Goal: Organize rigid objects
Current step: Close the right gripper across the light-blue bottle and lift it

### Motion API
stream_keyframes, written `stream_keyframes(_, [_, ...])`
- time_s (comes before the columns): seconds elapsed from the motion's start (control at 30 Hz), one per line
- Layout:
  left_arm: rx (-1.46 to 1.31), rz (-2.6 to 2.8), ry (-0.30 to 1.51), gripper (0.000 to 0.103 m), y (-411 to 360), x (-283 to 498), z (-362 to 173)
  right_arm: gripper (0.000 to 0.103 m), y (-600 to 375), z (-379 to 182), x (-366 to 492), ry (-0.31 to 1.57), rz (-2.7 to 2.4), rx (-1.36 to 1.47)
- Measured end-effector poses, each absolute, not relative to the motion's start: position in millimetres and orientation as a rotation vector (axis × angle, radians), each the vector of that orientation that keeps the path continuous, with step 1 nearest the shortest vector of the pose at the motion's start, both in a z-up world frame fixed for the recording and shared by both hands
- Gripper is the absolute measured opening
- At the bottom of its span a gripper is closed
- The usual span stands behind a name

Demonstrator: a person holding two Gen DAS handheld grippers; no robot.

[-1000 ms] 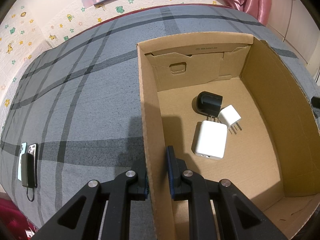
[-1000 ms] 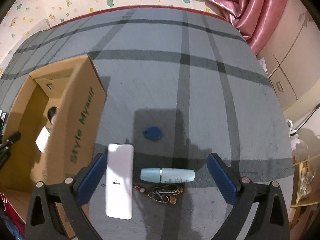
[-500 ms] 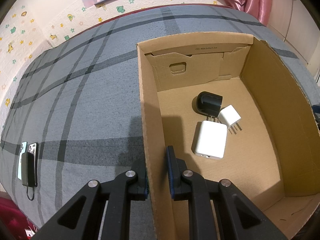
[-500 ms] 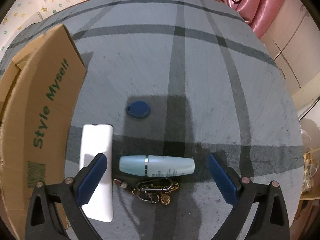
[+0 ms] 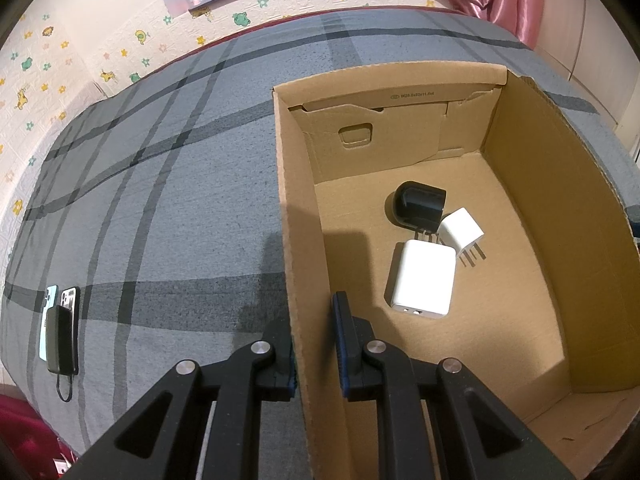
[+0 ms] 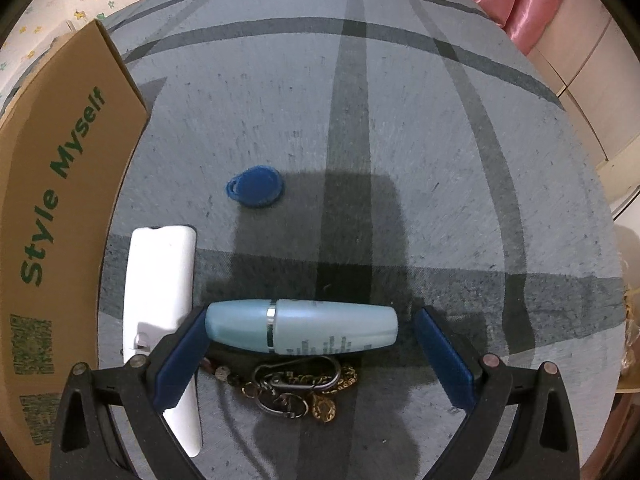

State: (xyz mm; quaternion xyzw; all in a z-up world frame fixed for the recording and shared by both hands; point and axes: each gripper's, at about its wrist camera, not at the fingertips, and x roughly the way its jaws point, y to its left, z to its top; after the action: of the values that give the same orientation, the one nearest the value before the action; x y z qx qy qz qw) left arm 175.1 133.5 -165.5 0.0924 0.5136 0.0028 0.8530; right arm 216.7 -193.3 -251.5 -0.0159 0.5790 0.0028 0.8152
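Right gripper point(image 6: 308, 354) has dropped, jaws wide around pale-blue tube point(image 6: 301, 327) beside cardboard box point(image 6: 60, 208), likely next pick; left gripper point(image 5: 314, 344) stays clamped on box wall.

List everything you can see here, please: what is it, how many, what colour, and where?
Cardboard box: one, brown, on the bed.
Chargers: three in the box; black, small white, large white.
Phones: a small stack, bed's left edge.
Bottle: one, pale blue, lying between the right gripper's fingers.
Remote: one, white, beside the box.
Tag: one, blue, on the bed.
Keyring: one, brassy, below the bottle.
Blanket: grey plaid.
Left gripper: clamped on the box wall.
Right gripper: open.
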Motion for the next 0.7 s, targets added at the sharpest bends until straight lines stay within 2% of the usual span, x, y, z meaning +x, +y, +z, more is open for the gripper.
stream_keyframes(0.2, [0.193, 0.006, 1.081, 0.016, 134.1, 175.1, -165.0, 0.101, -194.5, -255.6, 219.9, 1.238, 0.007, -0.024])
stream_keyframes(0.3, [0.197, 0.009, 1.081, 0.016, 134.0, 174.8, -165.5, 0.09, -194.1, -254.9, 218.9, 1.232, 0.011, -0.022])
stream_keyframes(0.7, [0.203, 0.011, 1.081, 0.016, 132.8, 174.5, -166.2, 0.09, -191.1, -246.6, 206.0, 1.211, -0.001, -0.02])
